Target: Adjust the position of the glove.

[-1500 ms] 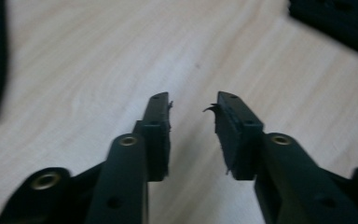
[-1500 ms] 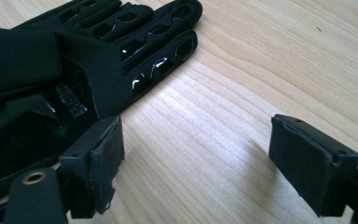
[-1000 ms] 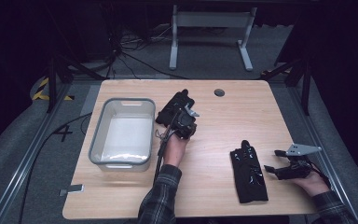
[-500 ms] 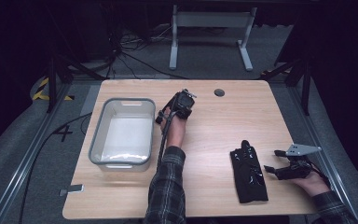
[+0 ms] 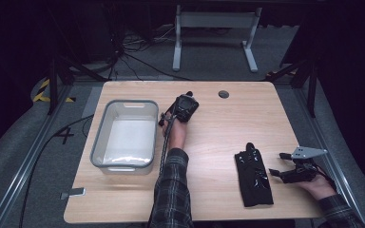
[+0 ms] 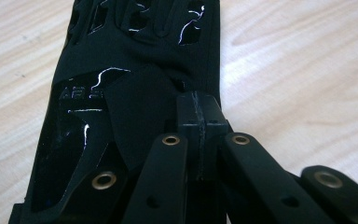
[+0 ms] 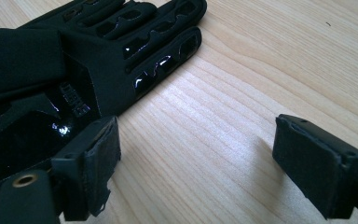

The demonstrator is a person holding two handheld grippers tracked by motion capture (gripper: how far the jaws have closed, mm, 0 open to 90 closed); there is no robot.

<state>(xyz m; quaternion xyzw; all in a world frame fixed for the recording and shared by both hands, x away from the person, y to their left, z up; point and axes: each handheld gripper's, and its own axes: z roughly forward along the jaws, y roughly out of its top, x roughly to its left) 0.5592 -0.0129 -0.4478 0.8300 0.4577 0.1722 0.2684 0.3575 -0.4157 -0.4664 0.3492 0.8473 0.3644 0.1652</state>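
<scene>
The left gripper (image 6: 198,116) was clamped on a black glove (image 6: 135,70) embossed with letters like "AR", while the right gripper (image 7: 205,161) gaped wide, a second glove (image 7: 98,46) just beside its left jaw on the surface (image 7: 261,70).

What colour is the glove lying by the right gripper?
Black, with glossy patches. The glove shows best in the right gripper view.

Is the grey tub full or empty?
Empty. In the high view the grey tub shows its bare white bottom from wall to wall, with nothing lying inside.
</scene>
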